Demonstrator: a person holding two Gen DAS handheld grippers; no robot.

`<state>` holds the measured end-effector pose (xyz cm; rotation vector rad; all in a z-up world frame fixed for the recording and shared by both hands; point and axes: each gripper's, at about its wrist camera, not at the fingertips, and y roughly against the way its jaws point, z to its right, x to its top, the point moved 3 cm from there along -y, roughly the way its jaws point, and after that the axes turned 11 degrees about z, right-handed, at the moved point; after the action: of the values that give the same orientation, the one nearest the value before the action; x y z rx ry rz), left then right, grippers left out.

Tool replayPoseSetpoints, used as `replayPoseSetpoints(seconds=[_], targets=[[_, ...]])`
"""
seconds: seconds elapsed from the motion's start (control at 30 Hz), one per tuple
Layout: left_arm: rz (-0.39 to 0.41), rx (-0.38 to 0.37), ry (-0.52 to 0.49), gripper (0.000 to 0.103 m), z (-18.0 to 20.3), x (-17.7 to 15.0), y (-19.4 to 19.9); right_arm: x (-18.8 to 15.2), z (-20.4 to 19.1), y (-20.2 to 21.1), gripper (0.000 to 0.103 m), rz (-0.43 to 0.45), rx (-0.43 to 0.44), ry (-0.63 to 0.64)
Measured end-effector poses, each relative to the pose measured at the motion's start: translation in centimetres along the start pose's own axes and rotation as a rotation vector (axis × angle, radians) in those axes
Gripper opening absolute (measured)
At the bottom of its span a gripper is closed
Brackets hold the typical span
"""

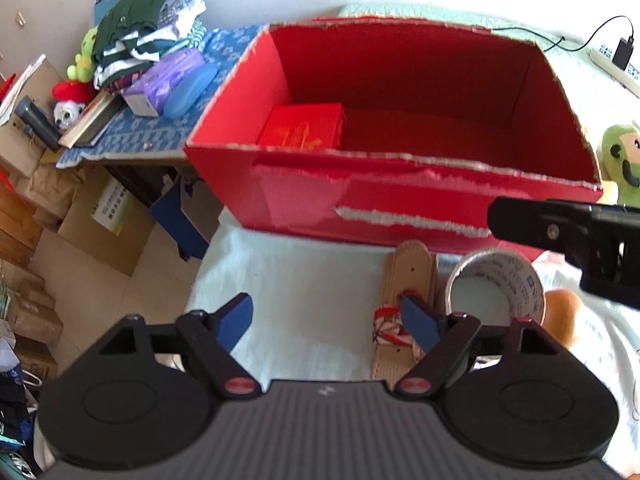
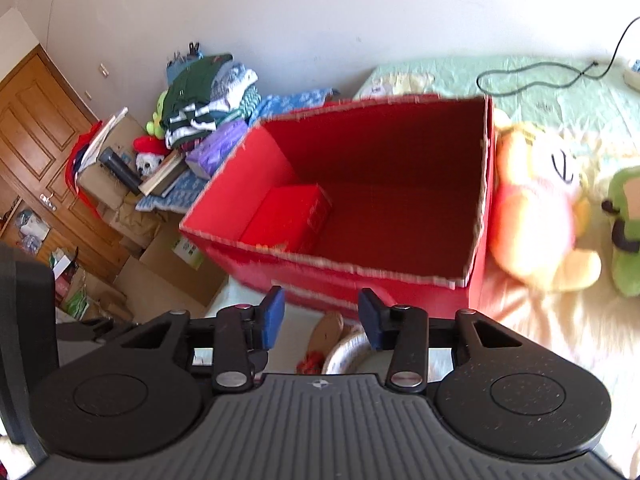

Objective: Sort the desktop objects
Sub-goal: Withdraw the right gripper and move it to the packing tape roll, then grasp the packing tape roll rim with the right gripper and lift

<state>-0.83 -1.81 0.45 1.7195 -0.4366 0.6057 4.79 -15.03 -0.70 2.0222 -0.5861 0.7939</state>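
Note:
A big open red cardboard box (image 1: 400,200) stands on the pale cloth, with a small red box (image 1: 302,126) in its near left corner. My left gripper (image 1: 328,320) is open wide over bare cloth just in front of it. Its right finger overlaps a tan sandal with a red-white strap (image 1: 408,276). A white printed roll (image 1: 496,288) lies beside the sandal. The right gripper's black body (image 1: 560,236) reaches in above the roll. In the right wrist view my right gripper (image 2: 322,318) is open and holds nothing, above the sandal (image 2: 330,326) and the roll (image 2: 348,354), facing the box (image 2: 360,276).
An orange plush (image 2: 536,208) and a green plush (image 2: 624,232) lie right of the box. An orange object (image 1: 560,314) sits by the roll. A side table with folded clothes (image 1: 140,40) stands to the left, with cardboard cartons (image 1: 100,232) on the floor below. A cable (image 2: 532,76) lies behind.

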Motion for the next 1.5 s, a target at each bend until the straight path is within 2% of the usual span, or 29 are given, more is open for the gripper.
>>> replayPoseSetpoints(seconds=[0.27,0.47,0.67,0.87,1.0,1.27,1.5], targets=[[-0.030,-0.010,0.009,0.089,-0.2,-2.4,-0.8,-2.3,0.9,0.6,0.045,-0.042,0.005,-0.022],[-0.066,-0.098,0.044,0.087,-1.4,-3.9,-1.9,-3.5,2.6,1.4,0.043,-0.051,-0.063,-0.038],[-0.044,-0.189,0.021,0.082,-1.3,-4.0,-1.9,-4.7,4.9,1.8,0.035,-0.060,-0.125,-0.099],[-0.010,-0.333,-0.023,0.071,0.0,-2.8,-1.2,-5.2,6.3,2.4,0.024,-0.030,-0.158,-0.165],[-0.005,-0.386,-0.085,0.062,1.8,-1.9,-1.4,-5.0,6.2,2.3,0.018,-0.007,-0.168,-0.167],[-0.057,-0.423,-0.131,0.048,3.8,-1.0,-4.0,-4.8,5.4,0.5,0.018,-0.021,-0.182,-0.112],[-0.055,-0.434,-0.170,0.040,4.8,-0.8,-4.7,-4.7,5.8,-1.2,0.020,-0.060,-0.192,-0.107]])
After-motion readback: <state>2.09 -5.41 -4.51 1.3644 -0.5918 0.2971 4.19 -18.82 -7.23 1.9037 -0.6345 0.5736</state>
